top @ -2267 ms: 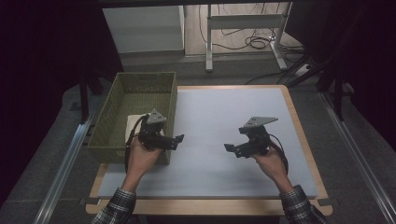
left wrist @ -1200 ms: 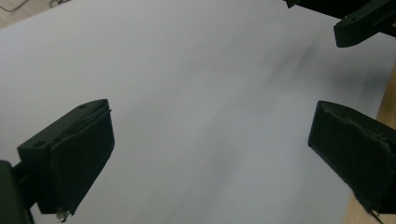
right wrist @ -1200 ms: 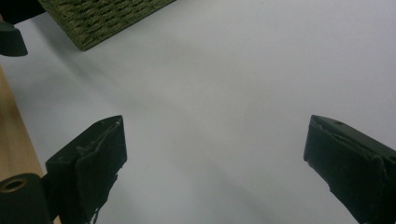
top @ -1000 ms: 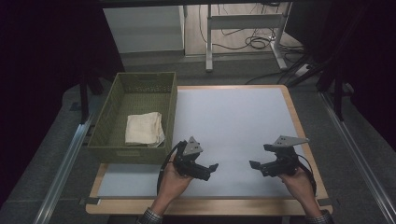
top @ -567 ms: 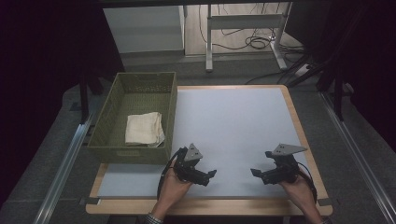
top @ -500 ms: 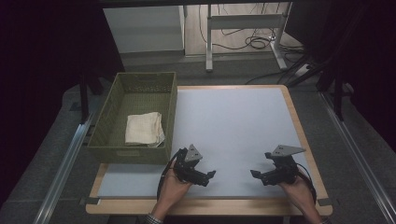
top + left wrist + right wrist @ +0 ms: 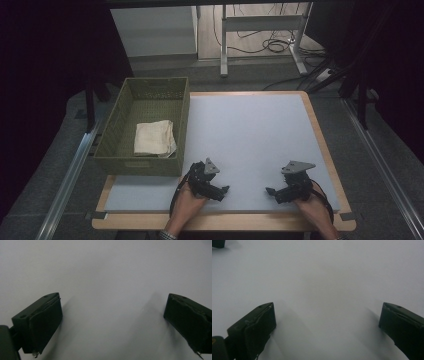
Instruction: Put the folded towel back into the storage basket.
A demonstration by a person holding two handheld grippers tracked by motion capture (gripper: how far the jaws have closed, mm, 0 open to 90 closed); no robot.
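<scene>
Fingers (image 7: 37,325) of both grippers spread, well apart from folded cloth (image 7: 154,138).

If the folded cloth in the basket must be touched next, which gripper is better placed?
Probably the left gripper: it is nearer the green basket holding the folded cloth, jaws open; the right gripper is farther.

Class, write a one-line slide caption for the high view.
Both grippers, left and right, rest open; folded cloth lies in basket.

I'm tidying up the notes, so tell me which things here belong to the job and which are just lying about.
In the job: folded cloth, lying in the green basket; left gripper and right gripper, both open and empty.

Lying about: white mat, desk frame, floor cables.
</scene>
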